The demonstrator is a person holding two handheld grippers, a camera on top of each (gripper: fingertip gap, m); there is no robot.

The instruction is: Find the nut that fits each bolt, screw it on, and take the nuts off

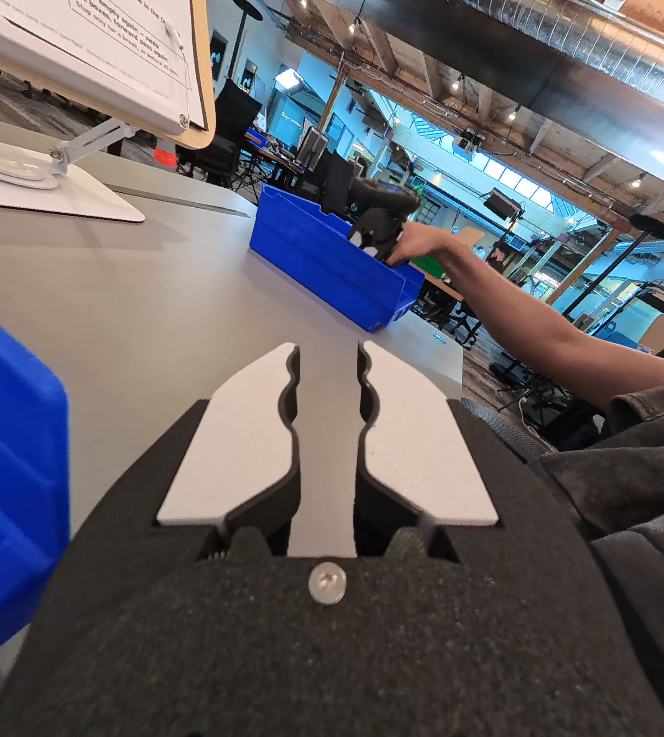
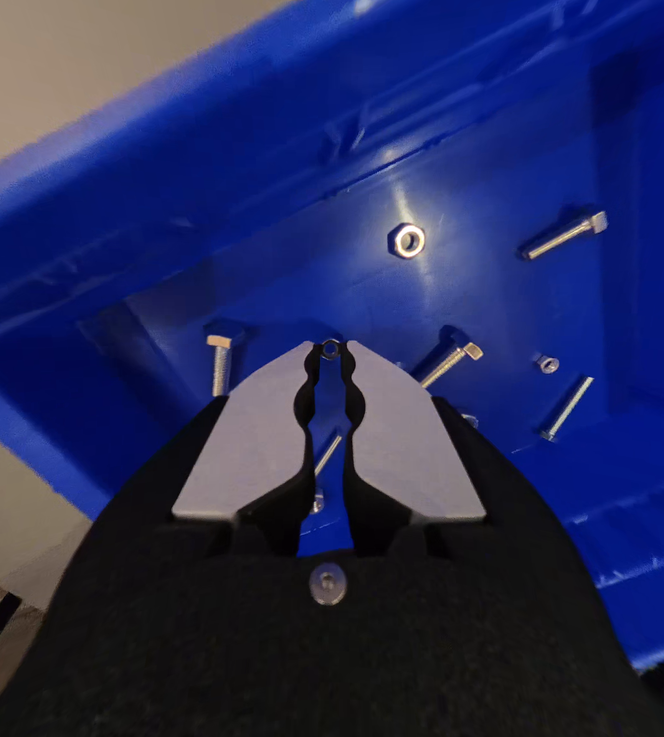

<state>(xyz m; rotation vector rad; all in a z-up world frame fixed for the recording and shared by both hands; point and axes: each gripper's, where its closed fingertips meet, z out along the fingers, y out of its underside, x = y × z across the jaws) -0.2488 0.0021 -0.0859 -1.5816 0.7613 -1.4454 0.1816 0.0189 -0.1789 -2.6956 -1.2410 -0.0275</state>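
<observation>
The right gripper (image 2: 330, 346) reaches into the far blue bin (image 2: 242, 167) and pinches a small nut (image 2: 330, 349) between its fingertips. Around it on the bin floor lie a larger nut (image 2: 407, 240), a tiny nut (image 2: 548, 363) and several bolts (one (image 2: 565, 235) near the far corner). The left gripper (image 1: 328, 351) hovers over the grey table (image 1: 163, 299), jaws parted and empty, beside what seems a second blue bin (image 1: 7, 458).

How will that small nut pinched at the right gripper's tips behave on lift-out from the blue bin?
The small nut is probably rigid and light: shiny metal. It is likely slippery; the right gripper pinches it only at the very fingertips, so it may pop out or twist. If dropped in the blue bin, it may bounce among the bolts.
</observation>
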